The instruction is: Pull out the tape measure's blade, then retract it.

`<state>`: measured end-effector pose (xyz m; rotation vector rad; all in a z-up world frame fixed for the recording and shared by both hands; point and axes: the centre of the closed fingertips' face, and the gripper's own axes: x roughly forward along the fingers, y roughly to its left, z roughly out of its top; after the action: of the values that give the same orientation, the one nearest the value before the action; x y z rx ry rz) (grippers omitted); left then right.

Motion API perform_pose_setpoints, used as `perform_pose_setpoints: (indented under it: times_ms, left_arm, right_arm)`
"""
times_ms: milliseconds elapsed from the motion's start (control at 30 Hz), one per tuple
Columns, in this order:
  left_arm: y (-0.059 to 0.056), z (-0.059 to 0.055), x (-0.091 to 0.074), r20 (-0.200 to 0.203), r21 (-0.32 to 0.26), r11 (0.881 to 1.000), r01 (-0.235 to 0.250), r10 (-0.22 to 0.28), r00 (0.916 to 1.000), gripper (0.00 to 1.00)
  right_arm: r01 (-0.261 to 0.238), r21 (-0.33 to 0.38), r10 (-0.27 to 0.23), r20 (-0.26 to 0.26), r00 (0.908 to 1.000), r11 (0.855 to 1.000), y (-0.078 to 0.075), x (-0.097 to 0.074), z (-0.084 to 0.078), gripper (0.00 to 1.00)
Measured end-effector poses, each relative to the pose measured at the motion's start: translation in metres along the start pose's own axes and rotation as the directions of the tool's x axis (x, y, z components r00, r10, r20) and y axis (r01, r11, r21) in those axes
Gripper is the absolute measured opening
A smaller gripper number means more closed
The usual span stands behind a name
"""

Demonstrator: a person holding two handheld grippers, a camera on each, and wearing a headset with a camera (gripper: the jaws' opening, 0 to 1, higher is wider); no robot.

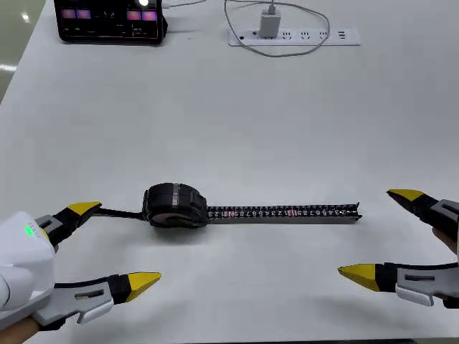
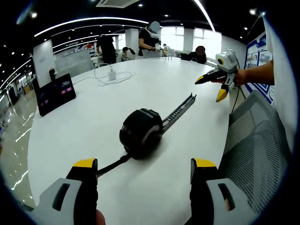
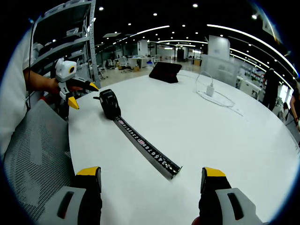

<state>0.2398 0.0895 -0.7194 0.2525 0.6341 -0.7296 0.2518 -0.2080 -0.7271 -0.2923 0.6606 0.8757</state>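
Note:
A black tape measure (image 1: 174,206) lies on the white table (image 1: 229,122), its blade (image 1: 283,213) drawn out to the right and resting flat. A black wrist strap (image 1: 118,212) trails left from the case. My left gripper (image 1: 122,244) stands open just left of the case, touching nothing. My right gripper (image 1: 373,233) is open a little right of the blade's end hook (image 1: 356,211). In the left gripper view the case (image 2: 140,132) sits ahead of the open jaws. In the right gripper view the blade tip (image 3: 172,170) lies between the open jaws.
A dark tablet (image 1: 109,20) stands at the table's far left. A white power strip (image 1: 294,36) with a plugged charger and cable lies at the far middle. A grey mesh chair (image 2: 262,140) sits by the table's near edge. People stand in the room beyond.

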Motion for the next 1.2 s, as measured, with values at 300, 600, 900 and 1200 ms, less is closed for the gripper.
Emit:
perform_pose_setpoints:
  times_ms: [300, 600, 900, 1200]
  left_arm:
    - [-0.002, -0.008, -0.005, 0.011, -0.034, 0.998, -0.049, 0.049, 0.9987, 0.81]
    - [-0.005, -0.017, -0.011, 0.014, -0.087, 0.992, -0.089, 0.091, 0.9958, 0.82]
    - [-0.008, -0.023, -0.014, 0.016, -0.125, 0.986, -0.108, 0.111, 0.9937, 0.83]
    - [-0.008, -0.028, -0.015, 0.009, -0.145, 0.983, -0.110, 0.112, 0.9937, 0.84]
  right_arm:
    - [0.021, 0.014, -0.021, 0.018, 0.9996, 1.000, 0.007, -0.001, -0.001, 0.90]
    - [0.043, 0.045, -0.044, 0.035, 0.9984, 0.998, 0.012, -0.004, -0.008, 0.92]
    - [0.058, 0.055, -0.061, 0.041, 0.9973, 0.997, 0.014, -0.005, -0.014, 0.93]
    - [0.050, 0.058, -0.051, 0.023, 0.9984, 0.997, 0.017, -0.005, -0.021, 0.97]
